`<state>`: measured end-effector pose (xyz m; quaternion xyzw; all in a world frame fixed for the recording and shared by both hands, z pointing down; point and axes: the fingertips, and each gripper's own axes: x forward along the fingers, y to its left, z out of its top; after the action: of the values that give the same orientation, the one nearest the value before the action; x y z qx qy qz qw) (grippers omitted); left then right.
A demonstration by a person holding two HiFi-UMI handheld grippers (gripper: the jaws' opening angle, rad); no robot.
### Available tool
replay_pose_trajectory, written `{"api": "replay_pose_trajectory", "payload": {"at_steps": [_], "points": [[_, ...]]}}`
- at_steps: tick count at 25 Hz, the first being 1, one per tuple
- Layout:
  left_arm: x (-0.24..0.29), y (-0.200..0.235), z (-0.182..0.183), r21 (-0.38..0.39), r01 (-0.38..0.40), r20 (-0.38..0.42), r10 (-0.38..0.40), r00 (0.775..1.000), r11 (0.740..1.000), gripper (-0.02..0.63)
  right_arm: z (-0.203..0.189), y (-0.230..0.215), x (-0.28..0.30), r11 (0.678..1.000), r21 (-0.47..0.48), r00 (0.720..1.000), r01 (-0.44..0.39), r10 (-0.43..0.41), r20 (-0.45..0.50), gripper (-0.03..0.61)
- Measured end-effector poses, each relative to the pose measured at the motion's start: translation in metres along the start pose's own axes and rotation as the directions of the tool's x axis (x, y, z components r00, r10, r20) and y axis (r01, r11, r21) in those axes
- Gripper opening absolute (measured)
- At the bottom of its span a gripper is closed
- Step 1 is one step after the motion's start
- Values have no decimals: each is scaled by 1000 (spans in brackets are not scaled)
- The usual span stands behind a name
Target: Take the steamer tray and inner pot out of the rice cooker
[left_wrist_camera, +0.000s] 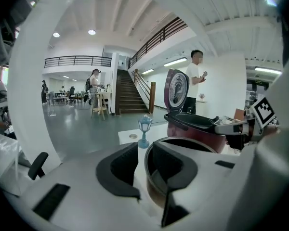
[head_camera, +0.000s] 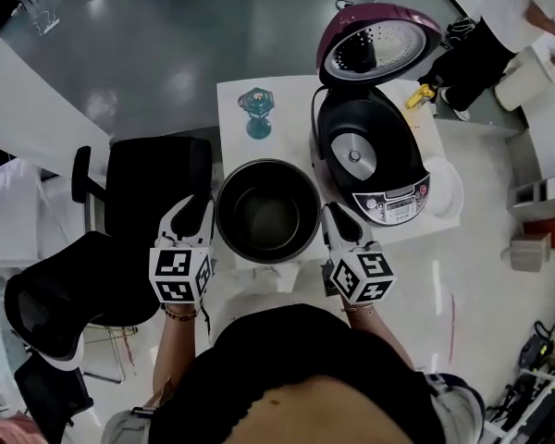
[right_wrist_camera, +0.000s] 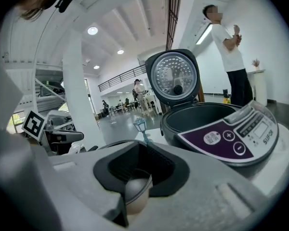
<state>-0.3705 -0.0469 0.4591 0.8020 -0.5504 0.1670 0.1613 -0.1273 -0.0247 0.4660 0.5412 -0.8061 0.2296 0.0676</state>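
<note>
The dark inner pot (head_camera: 266,215) stands out of the rice cooker (head_camera: 365,155), in front of it by the near edge of the white table (head_camera: 236,146). Its maroon lid (head_camera: 377,40) is up. My left gripper (head_camera: 197,211) is at the pot's left rim. In the left gripper view the rim (left_wrist_camera: 151,186) passes between the jaws of the left gripper (left_wrist_camera: 144,150), with a thin white slit beside the outer pad. My right gripper (head_camera: 335,218) is shut on the right rim, and the pot wall (right_wrist_camera: 135,191) fills its jaws (right_wrist_camera: 142,153). A white round tray (head_camera: 441,188) lies right of the cooker.
A blue lantern figurine (head_camera: 256,109) stands on the table behind the pot. A black office chair (head_camera: 157,183) is close on the left. A person (head_camera: 509,17) stands beyond the cooker at the far right. Yellow items (head_camera: 423,95) lie at the table's back corner.
</note>
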Motion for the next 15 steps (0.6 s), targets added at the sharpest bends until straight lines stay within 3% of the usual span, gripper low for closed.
{"api": "replay_pose_trajectory", "payload": {"at_steps": [4,15], "points": [[-13,-14,-1,-28,11,47,-10,999,1000,55,3,14,-1,997,-65,999,-31,31,-9,44],[-32,-24,-17,-66,9,62,-5,998,998,11,-2,21,4,996,-71,998,-57,55,-39,41]]}}
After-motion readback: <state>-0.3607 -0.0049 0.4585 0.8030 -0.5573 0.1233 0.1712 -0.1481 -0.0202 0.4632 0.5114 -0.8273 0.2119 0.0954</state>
